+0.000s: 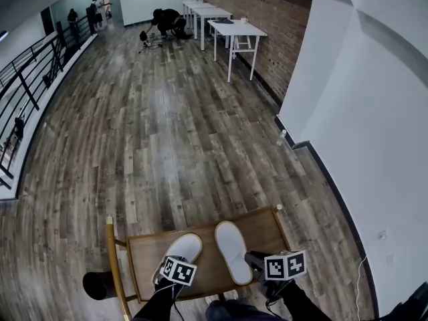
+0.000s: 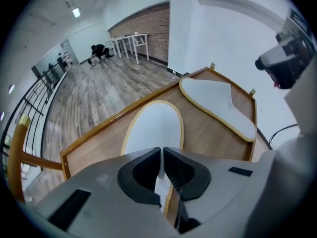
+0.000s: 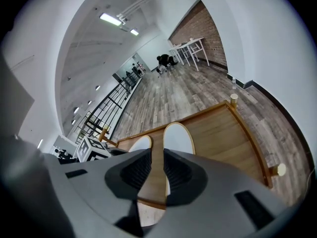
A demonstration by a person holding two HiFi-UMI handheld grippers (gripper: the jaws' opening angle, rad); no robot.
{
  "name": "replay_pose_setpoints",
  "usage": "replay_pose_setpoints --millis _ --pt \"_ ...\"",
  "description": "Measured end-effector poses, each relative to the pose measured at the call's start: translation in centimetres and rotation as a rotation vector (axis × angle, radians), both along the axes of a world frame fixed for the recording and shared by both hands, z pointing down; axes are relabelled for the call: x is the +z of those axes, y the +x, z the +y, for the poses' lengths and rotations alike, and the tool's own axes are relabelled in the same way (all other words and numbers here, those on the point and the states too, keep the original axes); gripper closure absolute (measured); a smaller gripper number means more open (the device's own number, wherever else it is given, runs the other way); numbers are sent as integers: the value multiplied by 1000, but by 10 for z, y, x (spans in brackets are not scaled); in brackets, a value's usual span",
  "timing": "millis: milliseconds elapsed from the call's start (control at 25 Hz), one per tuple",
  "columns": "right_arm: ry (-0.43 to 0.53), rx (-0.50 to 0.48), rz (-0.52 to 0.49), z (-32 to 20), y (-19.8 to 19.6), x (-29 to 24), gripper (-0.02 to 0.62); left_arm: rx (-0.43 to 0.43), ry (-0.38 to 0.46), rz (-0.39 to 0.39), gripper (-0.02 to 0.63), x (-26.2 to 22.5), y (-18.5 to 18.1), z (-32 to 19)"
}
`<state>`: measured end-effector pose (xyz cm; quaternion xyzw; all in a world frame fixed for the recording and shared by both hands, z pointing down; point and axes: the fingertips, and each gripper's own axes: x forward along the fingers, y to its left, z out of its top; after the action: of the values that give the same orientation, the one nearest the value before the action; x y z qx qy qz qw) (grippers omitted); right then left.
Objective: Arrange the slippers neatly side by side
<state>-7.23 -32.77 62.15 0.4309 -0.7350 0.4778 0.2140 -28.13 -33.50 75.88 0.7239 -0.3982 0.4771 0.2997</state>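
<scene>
Found both slippers lying lengthwise on the wooden table [image 1: 267, 231], near each other but not yet square. Saw the left slipper [image 1: 182, 249] slanted, its far end leaning toward the right slipper [image 1: 233, 249], near ends set wider apart than far ends. Judged the job well along, with only the straightening of the left one, and perhaps a small closing of the gap, left to do. Read the left gripper [image 2: 162, 171] as clamped, jaws almost together on the thin near edge of the left slipper. Saw the right gripper [image 3: 152, 175] with jaws apart over bare wood just beside the right slipper's near end, gripping nothing. Noted a raised rim round the table and small knobbed posts at its corners. Reckoned a swing of the left slipper safe inside that rim. Marked the right slipper's near end close to the near rim, bare board to its right and beyond both far ends, and open floor past the table.
</scene>
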Motion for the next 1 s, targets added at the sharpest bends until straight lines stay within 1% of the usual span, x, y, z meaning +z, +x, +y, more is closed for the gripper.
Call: replay_pose_setpoints --millis 80,200,320,440,520,680,720,800,1000 --pt "-4 -17 -1 -1 -6 1 520 -146 -16 64 594 -7 -11 -5" --pt "-10 -44 10 -1 -12 3 520 -347 -25 199 595 -19 -15 -9" --pt "-12 -59 10 0 -17 4 520 -500 -3 310 595 -34 -17 -14" --pt "-10 -71 4 0 -23 4 520 -670 16 438 595 -47 -19 -17" --pt "-8 -77 3 -1 -26 5 520 -761 19 501 595 -52 -18 -19" --pt "-10 -85 2 2 -29 4 520 -859 -9 556 595 -48 -3 -16" --pt "-11 -85 2 3 -28 4 520 -866 -19 560 595 -46 3 -15" --pt "-13 -81 3 4 -26 5 520 -859 -38 542 595 -40 14 -14" --pt "-21 -68 10 8 -24 5 520 -869 -79 527 595 -27 29 -14"
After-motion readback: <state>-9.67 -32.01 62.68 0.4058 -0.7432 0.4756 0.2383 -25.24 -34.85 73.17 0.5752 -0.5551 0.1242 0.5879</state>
